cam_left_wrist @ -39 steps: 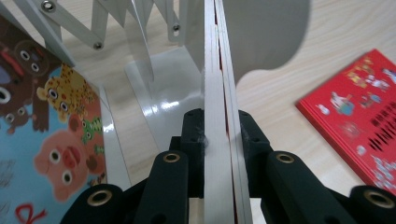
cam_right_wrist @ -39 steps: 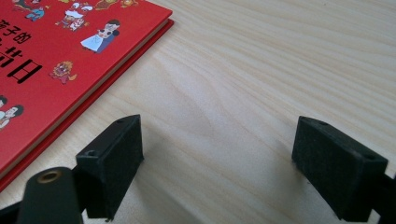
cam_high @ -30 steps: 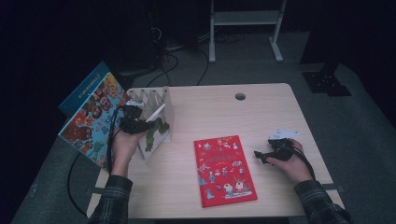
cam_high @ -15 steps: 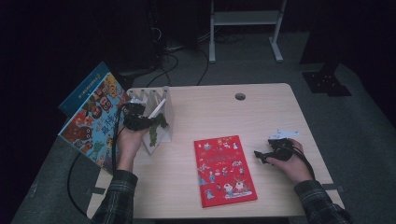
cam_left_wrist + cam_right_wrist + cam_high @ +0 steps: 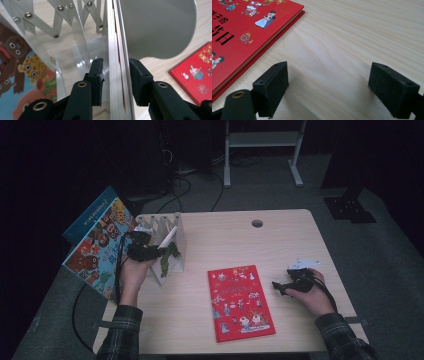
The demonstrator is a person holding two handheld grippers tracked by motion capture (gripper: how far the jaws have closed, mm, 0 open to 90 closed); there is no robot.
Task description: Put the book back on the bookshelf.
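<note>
On the wooden table (image 5: 230, 245) there is a white folding rack (image 5: 162, 227) near the left edge. A thin book (image 5: 117, 62) stands on its edge in the rack, next to the rack's white end plate (image 5: 160, 27). The left gripper (image 5: 150, 253) is at the rack, and the left hand (image 5: 134, 275) holds it from below. In the left gripper view its two black jaws stand on both sides of the book's edge. The jaws have just been opening. There is a small gap between each pad and the book, so they are a little apart and are not squeezing it. The rack's crossed white bars with metal pins show to the left of the book. A big picture book with a bear and other animals (image 5: 97, 252) leans at the left end of the rack, and part of it sticks out past the table's edge. A blue book (image 5: 90, 212) is just behind it. A red book (image 5: 240, 302) lies flat in the middle of the table, near the front edge. The right gripper (image 5: 290, 285) rests on the table just to the right of the red book, in the right hand (image 5: 312, 295). In the right gripper view its jaws are wide apart with only bare wood between them, and the red book's corner is just beside the left jaw.
</note>
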